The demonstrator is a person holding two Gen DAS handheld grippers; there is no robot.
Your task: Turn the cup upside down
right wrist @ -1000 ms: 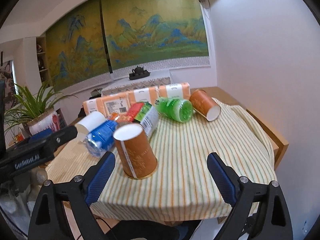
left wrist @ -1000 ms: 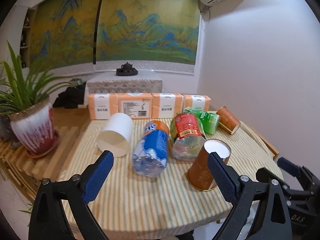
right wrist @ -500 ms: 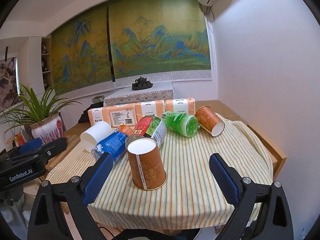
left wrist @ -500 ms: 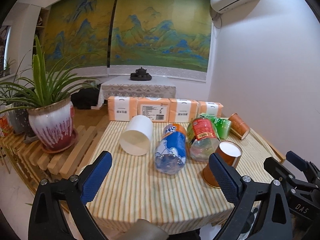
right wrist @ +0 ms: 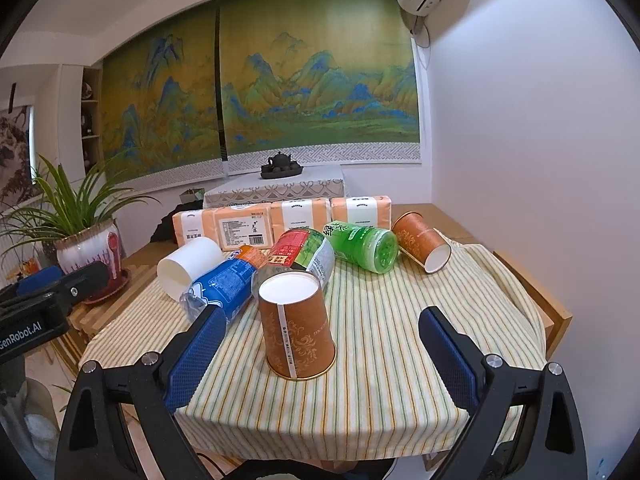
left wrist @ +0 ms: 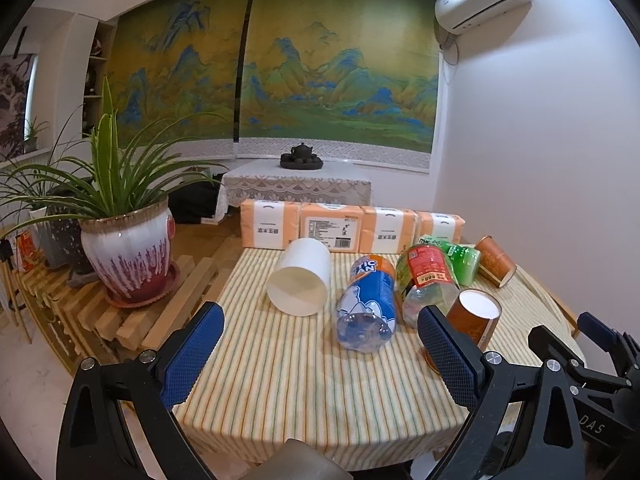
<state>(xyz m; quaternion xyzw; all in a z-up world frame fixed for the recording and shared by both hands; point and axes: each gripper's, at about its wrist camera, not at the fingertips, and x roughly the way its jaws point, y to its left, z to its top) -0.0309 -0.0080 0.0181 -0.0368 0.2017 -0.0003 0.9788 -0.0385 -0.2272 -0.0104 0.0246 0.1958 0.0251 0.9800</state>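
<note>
Both grippers (left wrist: 320, 344) (right wrist: 318, 342) gaped empty; cup (right wrist: 296, 326), near table's front edge, looked light, crushable: best gripped mid-wall.

On the table (right wrist: 400, 360) an upturned cup (right wrist: 296, 328) stands near the front edge, three bottles (right wrist: 304, 256) lie behind it, a second cup (right wrist: 188, 266) lies towards the left edge, a third (right wrist: 420, 242) towards the right, and packs (right wrist: 280, 220) line the back edge.
</note>
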